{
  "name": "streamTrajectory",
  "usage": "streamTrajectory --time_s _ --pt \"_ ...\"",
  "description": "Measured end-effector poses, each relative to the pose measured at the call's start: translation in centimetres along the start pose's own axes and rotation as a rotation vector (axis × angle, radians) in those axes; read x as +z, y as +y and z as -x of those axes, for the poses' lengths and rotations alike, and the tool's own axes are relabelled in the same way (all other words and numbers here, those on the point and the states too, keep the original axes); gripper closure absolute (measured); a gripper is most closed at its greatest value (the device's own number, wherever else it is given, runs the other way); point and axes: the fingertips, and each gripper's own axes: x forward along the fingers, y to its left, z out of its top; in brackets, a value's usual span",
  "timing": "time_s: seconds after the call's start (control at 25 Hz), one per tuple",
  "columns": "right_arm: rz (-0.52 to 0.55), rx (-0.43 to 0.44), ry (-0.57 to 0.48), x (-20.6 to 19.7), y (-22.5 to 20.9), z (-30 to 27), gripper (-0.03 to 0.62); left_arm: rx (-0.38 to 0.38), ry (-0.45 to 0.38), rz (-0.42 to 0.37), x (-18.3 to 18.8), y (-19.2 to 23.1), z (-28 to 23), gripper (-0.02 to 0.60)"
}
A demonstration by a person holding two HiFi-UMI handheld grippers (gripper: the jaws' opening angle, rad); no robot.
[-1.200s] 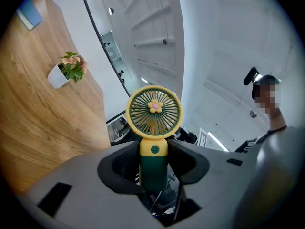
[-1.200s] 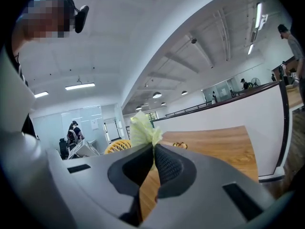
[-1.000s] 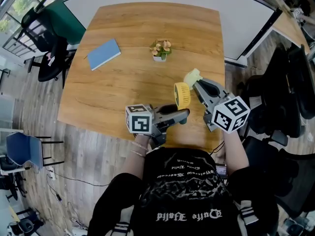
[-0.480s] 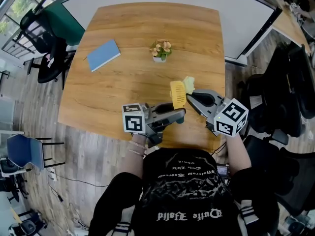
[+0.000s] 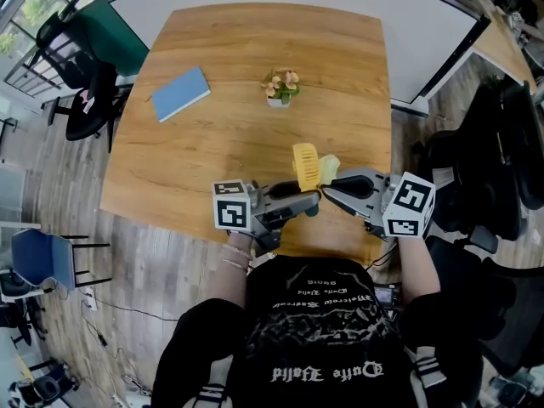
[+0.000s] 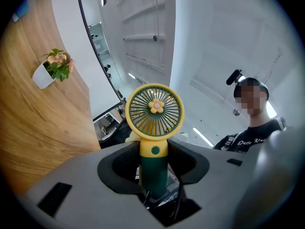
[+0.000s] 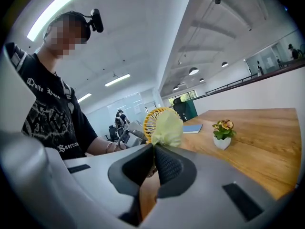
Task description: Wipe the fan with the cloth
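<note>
Swung inward since a second ago, the right gripper [image 5: 333, 182], clenched on the pale cloth [image 5: 328, 167], brings it against the yellow fan [image 5: 304, 166], which the left gripper [image 5: 311, 201] grasps by its green handle above the table [image 5: 212, 143]; wiping looks underway, next needing strokes across the grille.

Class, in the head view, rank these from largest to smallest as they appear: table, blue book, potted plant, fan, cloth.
1. table
2. blue book
3. potted plant and fan: about alike
4. cloth, only partly visible
</note>
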Motion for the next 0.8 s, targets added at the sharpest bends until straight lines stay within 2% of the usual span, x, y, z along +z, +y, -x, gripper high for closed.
streamTrajectory --time_s 0.36,0.8 --pt "-0.074 0.058 -0.105 1.4 0.9 0.8 0.574 0.111 0.070 -0.066 -0.5 1.5 0.1 0.383" --pt "-0.068 0.048 -0.173 2.6 1.5 0.7 0.574 0.182 0.077 -0.064 -1.5 2.7 0.8 0.383"
